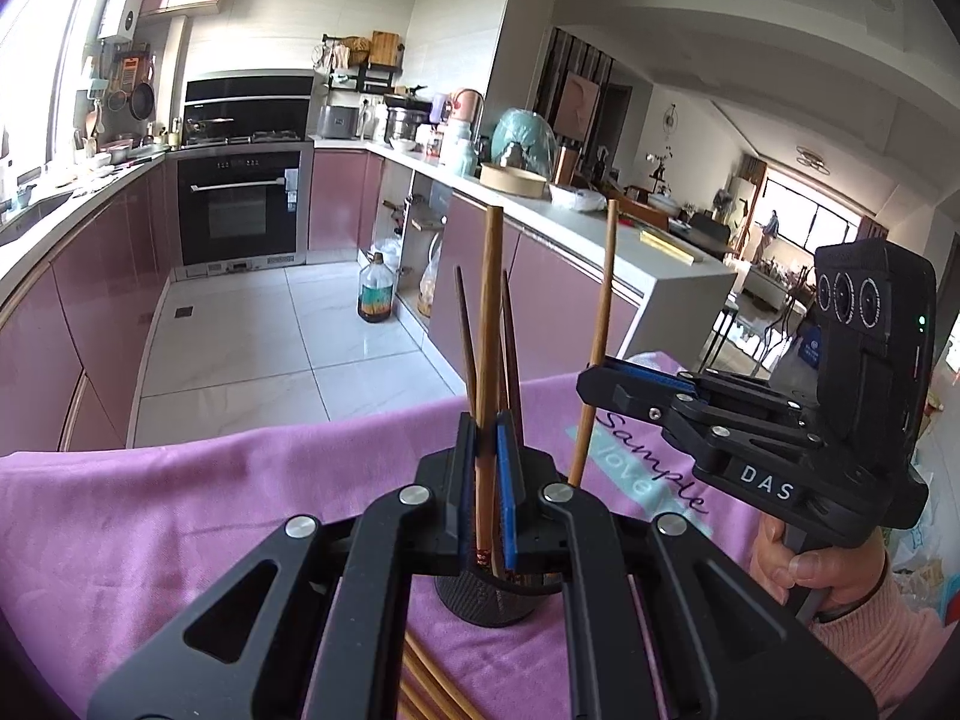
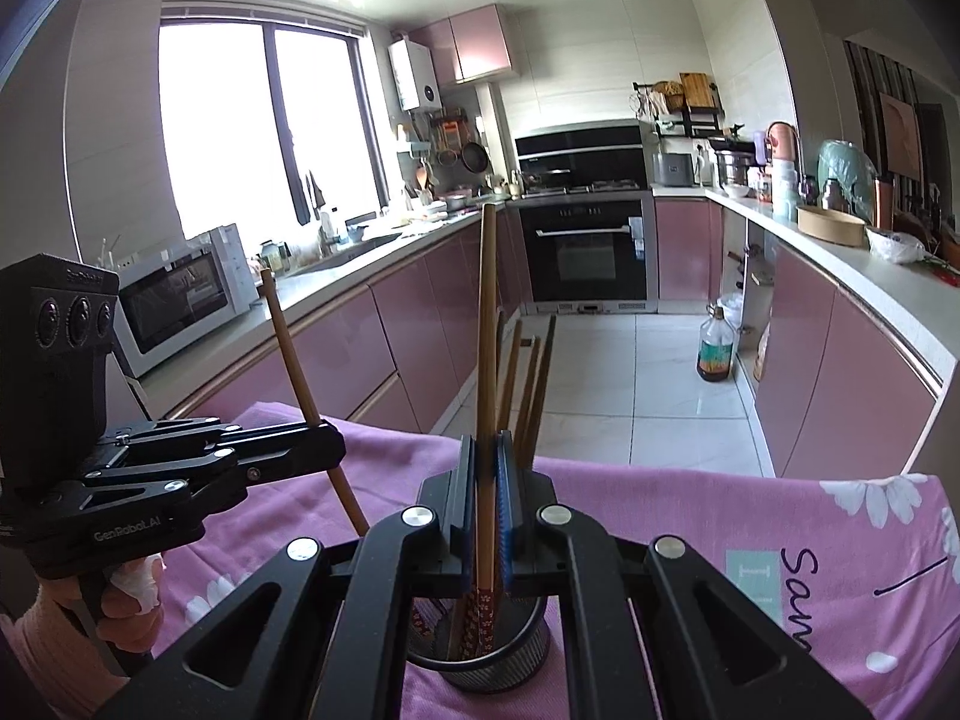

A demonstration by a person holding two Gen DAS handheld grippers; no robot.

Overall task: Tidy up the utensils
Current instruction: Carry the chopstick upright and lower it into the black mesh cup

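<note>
Left hand-held gripper (image 1: 486, 480) and right hand-held gripper (image 2: 485, 504) both clamped.

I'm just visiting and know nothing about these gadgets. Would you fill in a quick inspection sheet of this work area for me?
Surface: a table under a pink flowered cloth printed with the word "Sample".
Job's things: a round black mesh holder with several brown wooden chopsticks standing in it; more chopsticks lie flat on the cloth.
Clutter: nothing seen on the cloth.
Grippers: the left gripper is shut on one light wooden chopstick above the holder; the right gripper is shut on another patterned-tip chopstick over the holder.
Cables: nothing seen.
Surroundings: a kitchen with pink cabinets, a black built-in oven, a white microwave and a bottle on the tiled floor.
</note>
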